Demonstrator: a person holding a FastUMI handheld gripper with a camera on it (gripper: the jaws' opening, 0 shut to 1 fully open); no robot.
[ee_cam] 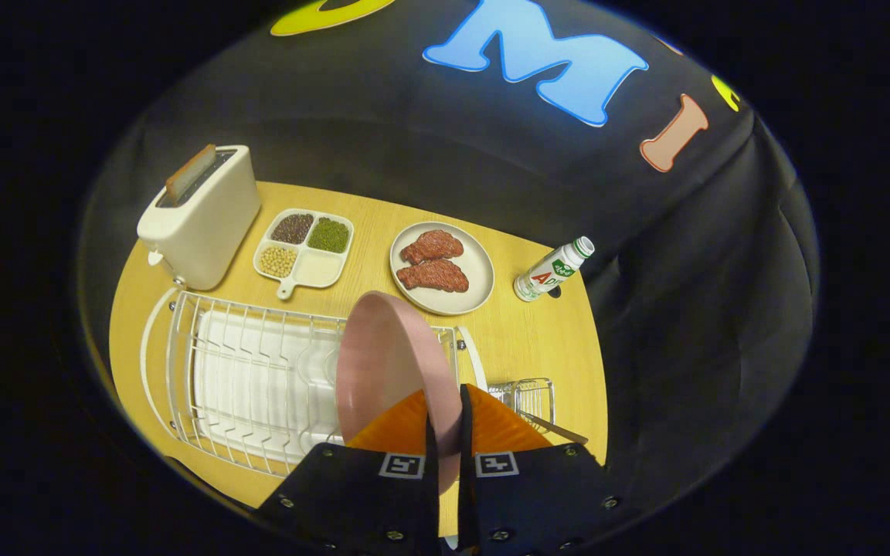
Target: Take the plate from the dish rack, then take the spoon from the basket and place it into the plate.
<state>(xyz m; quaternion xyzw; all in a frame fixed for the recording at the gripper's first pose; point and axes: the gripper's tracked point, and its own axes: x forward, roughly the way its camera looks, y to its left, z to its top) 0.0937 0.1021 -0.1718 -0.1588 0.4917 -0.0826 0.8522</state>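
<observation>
**Pink plate gripped on edge above the dish rack**

The tool [445,421] sits at the bottom centre of the frame with its 2 fingers [395,428] closed narrow on the rim of the pink plate [383,363], 1 finger on each face. The plate stands nearly upright, edge toward the camera, rising from between the fingers toward the middle of the frame, over the right end of the white wire dish rack [244,378]. The rack fills the lower left of the worktop [538,340], with a white drip tray under its wires.

Just right of the fingers, in the lower right of the worktop, is a small wire basket [530,398]; a metal handle, likely the spoon [557,428], sticks out of it, pointing right.

In the upper left stands a cream toaster [202,220] with 1 slice in its slot. To its right lies a white 4-part tray [304,249] with dark, green and pale grains in 3 of its sections. At centre, beyond the pink plate, a pale plate [484,270] carries 2 pieces of red meat [433,262]. Further right, near the worktop's edge, a small white bottle [552,270] stands on the worktop.
</observation>
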